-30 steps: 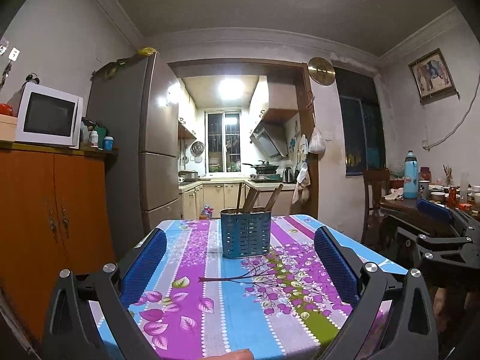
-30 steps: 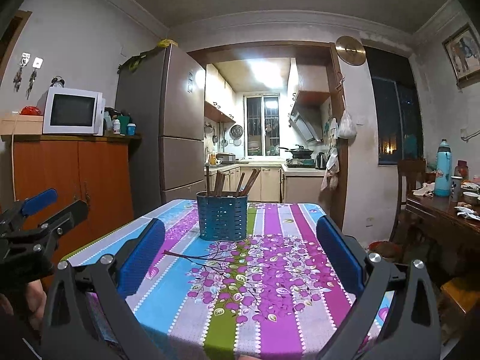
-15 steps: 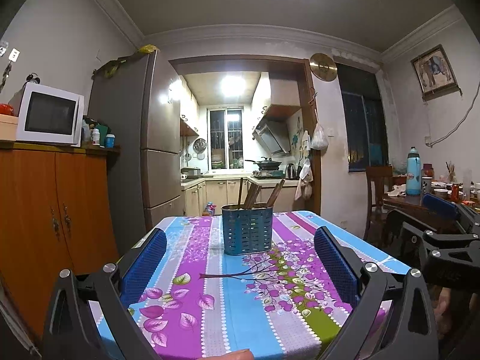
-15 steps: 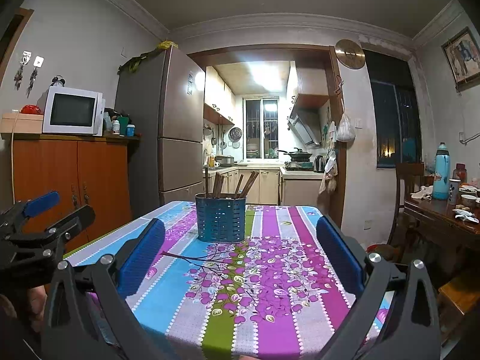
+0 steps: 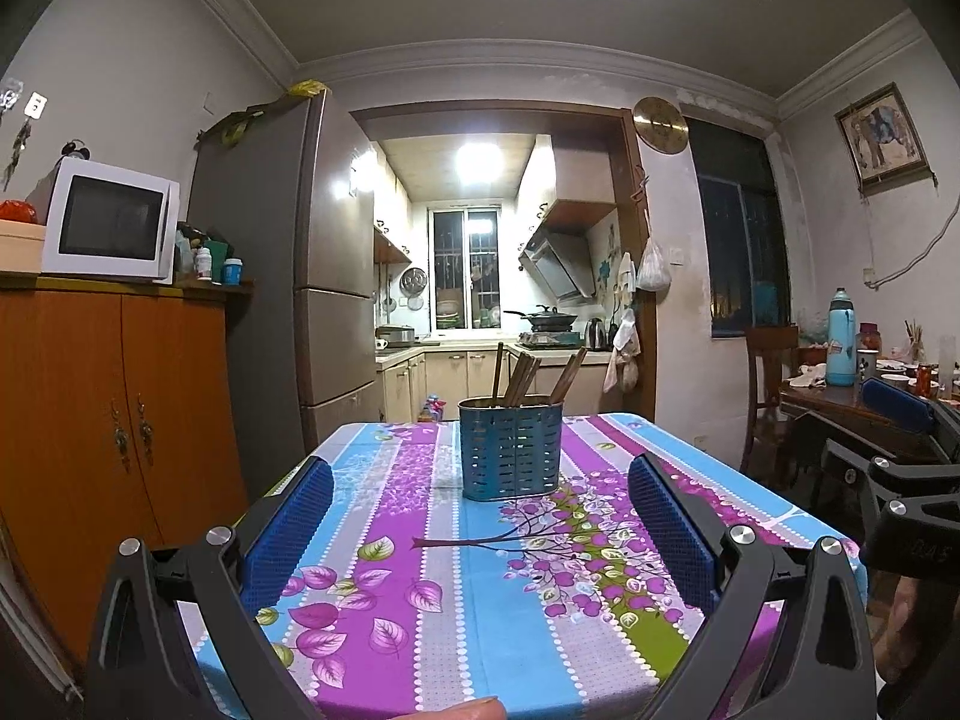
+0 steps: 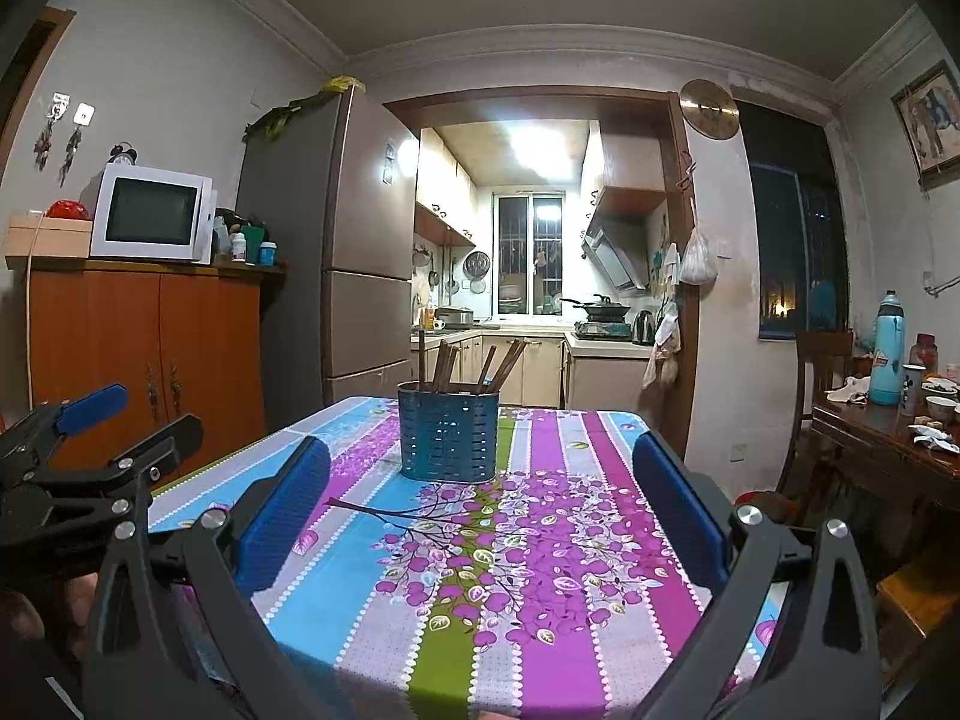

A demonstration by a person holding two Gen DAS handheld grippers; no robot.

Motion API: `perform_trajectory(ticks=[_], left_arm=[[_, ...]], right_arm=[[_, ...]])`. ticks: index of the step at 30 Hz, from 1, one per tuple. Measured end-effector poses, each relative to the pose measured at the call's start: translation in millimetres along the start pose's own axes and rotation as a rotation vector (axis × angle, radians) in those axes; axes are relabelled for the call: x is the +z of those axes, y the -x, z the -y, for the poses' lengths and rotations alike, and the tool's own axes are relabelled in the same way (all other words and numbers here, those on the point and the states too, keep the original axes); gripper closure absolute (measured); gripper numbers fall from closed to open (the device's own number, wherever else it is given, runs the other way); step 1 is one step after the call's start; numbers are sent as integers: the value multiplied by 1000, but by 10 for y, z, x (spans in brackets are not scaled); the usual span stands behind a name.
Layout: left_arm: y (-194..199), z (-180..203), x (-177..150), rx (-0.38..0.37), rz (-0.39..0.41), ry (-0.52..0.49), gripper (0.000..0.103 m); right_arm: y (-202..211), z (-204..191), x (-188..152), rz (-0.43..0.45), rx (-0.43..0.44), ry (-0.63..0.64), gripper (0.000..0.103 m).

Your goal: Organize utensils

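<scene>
A blue perforated utensil holder (image 5: 510, 447) stands on the far middle of the table with several brown chopsticks (image 5: 521, 376) upright in it; it also shows in the right wrist view (image 6: 447, 431), with the chopsticks (image 6: 474, 364). My left gripper (image 5: 480, 519) is open and empty above the table's near edge. My right gripper (image 6: 483, 516) is open and empty, also at the near edge. Each gripper is well short of the holder.
The table wears a striped floral cloth (image 5: 420, 570). An orange cabinet (image 5: 108, 432) with a microwave (image 5: 111, 219) stands left, a fridge (image 5: 300, 276) behind it. A wooden side table (image 6: 888, 438) with a bottle and bowls stands right. The other gripper shows at each view's edge.
Both grippers have tilted or dropped slightly, so the holder sits a little lower in view. Both stay open and empty.
</scene>
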State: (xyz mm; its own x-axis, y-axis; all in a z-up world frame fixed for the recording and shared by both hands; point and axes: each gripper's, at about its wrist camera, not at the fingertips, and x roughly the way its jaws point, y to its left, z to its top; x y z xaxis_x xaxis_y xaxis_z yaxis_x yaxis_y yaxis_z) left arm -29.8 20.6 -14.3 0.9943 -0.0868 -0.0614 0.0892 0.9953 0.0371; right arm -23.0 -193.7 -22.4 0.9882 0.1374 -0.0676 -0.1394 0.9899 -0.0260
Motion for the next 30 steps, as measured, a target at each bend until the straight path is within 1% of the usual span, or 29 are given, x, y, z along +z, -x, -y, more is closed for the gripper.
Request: perform_trajectory(ticks=[15, 30], left_arm=[[-71, 117, -69, -26, -16, -23, 5], [-112, 160, -70, -28, -20, -29, 5]], right_arm=[[-30, 41, -33, -7, -10, 0, 5], [-16, 108, -43, -8, -18, 1, 5]])
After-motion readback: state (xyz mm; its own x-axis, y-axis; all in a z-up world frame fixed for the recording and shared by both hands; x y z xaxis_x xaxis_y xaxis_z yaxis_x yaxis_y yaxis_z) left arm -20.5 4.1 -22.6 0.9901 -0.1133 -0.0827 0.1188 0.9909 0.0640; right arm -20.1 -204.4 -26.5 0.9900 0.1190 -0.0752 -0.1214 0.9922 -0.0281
